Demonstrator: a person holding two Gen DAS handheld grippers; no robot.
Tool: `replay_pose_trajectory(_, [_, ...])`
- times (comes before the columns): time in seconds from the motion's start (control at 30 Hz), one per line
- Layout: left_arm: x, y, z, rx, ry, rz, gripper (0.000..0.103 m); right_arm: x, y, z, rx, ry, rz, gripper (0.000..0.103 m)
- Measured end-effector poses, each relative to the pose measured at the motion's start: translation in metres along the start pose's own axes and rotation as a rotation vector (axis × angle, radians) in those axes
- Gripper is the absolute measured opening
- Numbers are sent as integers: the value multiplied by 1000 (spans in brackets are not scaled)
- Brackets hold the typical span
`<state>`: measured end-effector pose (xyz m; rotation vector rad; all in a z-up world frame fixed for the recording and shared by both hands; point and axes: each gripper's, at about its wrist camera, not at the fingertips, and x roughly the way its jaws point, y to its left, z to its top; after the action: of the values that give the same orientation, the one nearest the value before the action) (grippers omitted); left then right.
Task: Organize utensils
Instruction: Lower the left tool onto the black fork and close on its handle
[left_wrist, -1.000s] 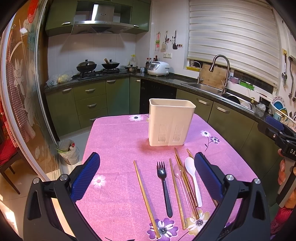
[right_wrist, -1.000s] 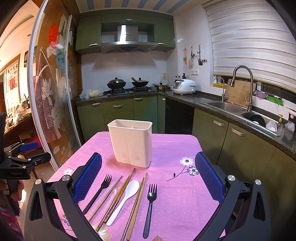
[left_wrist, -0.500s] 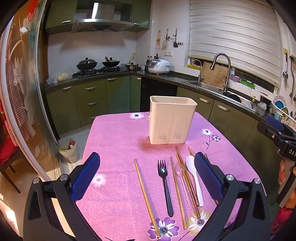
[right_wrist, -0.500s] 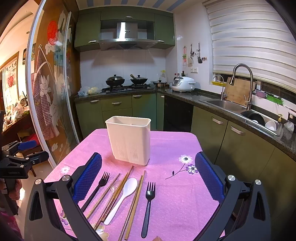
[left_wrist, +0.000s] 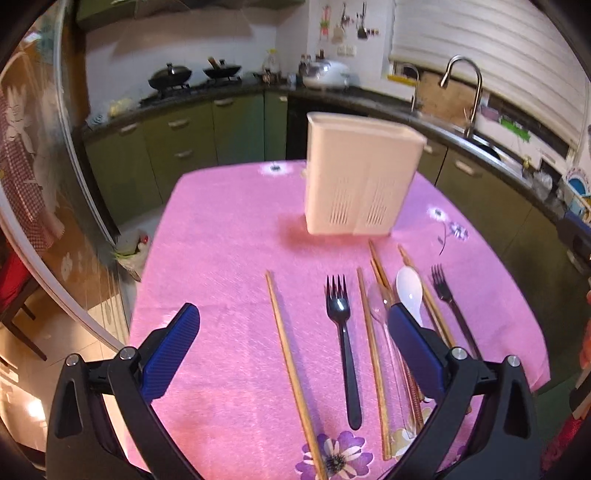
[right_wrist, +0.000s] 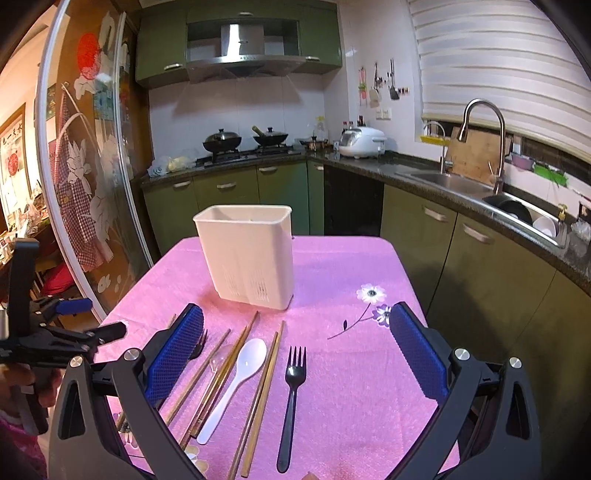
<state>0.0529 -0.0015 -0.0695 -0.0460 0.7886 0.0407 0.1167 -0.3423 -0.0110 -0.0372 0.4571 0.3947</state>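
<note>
Both left tongs (left_wrist: 291, 347) and right tongs (right_wrist: 295, 350) hung spread, empty, before the white slotted plastic utensil holder (right_wrist: 249, 254).

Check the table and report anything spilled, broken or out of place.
Nothing looks spilled or damaged. The white holder stands upright and appears empty, while the forks, white spoon and chopsticks lie loose on the pink tablecloth, roughly parallel. Both grippers are open and hold nothing.
</note>
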Motion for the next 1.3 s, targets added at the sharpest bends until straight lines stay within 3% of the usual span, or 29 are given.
replay_pose_trajectory(0.1, [17,-10,1,22,43,8,94,11,-4,-3,16,8,2,99])
replay_pose_trajectory(0.17, [29,-17,2,34,78,1,82,16,-7,-4,26,46,3,99])
replay_pose_trajectory(0.27, [47,-28,5,45,131,-10,73,26,-11,-7,37,68,6,99])
replay_pose_trajectory(0.5, [96,-51,5,70,234,-11,71,55,-27,-13,70,127,10,99])
replay_pose_trajectory(0.67, [119,-55,5,49,284,-11,57,71,-40,-16,90,161,4,99])
replay_pose_trajectory(0.73, [121,-54,6,37,280,-8,55,75,-43,-18,94,165,5,99])
replay_pose_trajectory(0.83, [126,-53,7,17,303,-3,35,77,-46,-21,88,175,4,99])
replay_pose_trajectory(1.07, [124,-52,5,20,311,-4,23,82,-41,-25,50,210,-8,99])
replay_pose_trajectory(1.3, [118,-53,-1,37,304,-12,20,78,-42,-24,42,217,-29,99])
